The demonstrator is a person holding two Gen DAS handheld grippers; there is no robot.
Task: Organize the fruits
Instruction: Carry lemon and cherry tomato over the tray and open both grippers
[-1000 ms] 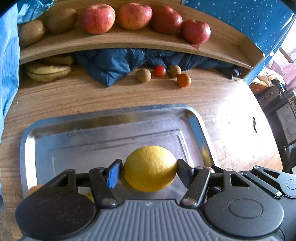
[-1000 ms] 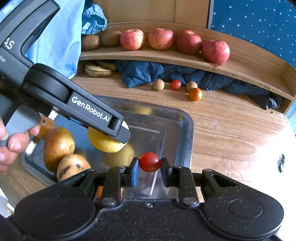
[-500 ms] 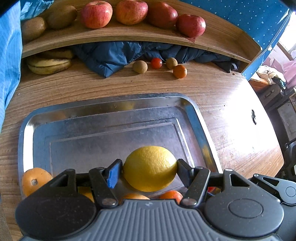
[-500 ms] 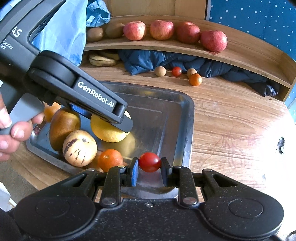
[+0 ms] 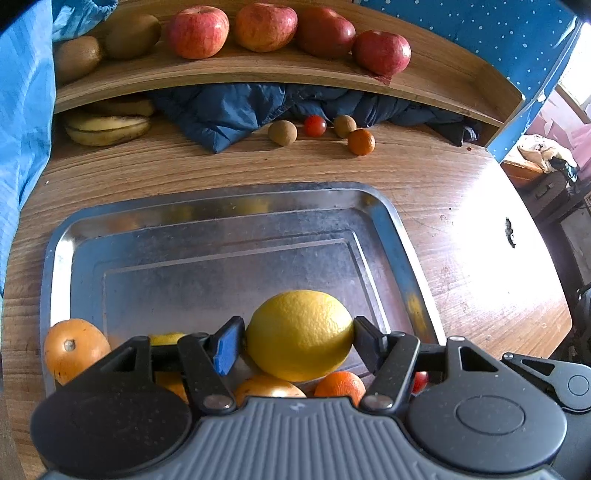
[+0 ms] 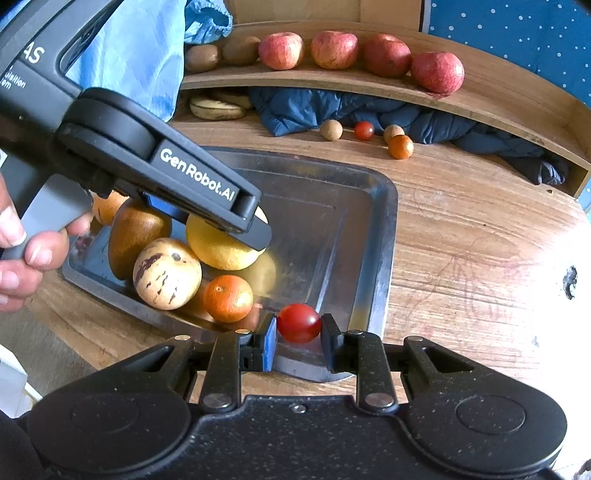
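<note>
My left gripper point(image 5: 298, 334) is shut on a yellow lemon point(image 5: 299, 334), held above the near part of the steel tray point(image 5: 221, 206). In the right wrist view the same lemon point(image 6: 221, 247) shows under the left gripper's black fingers point(image 6: 255, 229). A red cherry tomato point(image 6: 298, 323) is pinched in my right gripper point(image 6: 298, 328), over the tray's near right corner point(image 6: 373, 295). In the tray lie a brown fruit point(image 6: 136, 232), a speckled pale fruit point(image 6: 167, 273) and a small orange point(image 6: 228, 298). Another orange point(image 5: 74, 349) sits at the tray's left.
Several red apples point(image 5: 266, 27) and kiwis point(image 5: 131, 35) line the upper wooden shelf. Bananas point(image 5: 107, 127), a dark blue jacket point(image 5: 236, 110), small brown fruits point(image 5: 282, 132), a cherry tomato point(image 5: 314, 125) and a small orange point(image 5: 361, 142) lie behind the tray. A hand point(image 6: 22, 254) holds the left gripper.
Both grippers have drawn back toward the near edge of the tray, still holding the lemon and the tomato. More of the fruit in the tray's near part has come into view.
</note>
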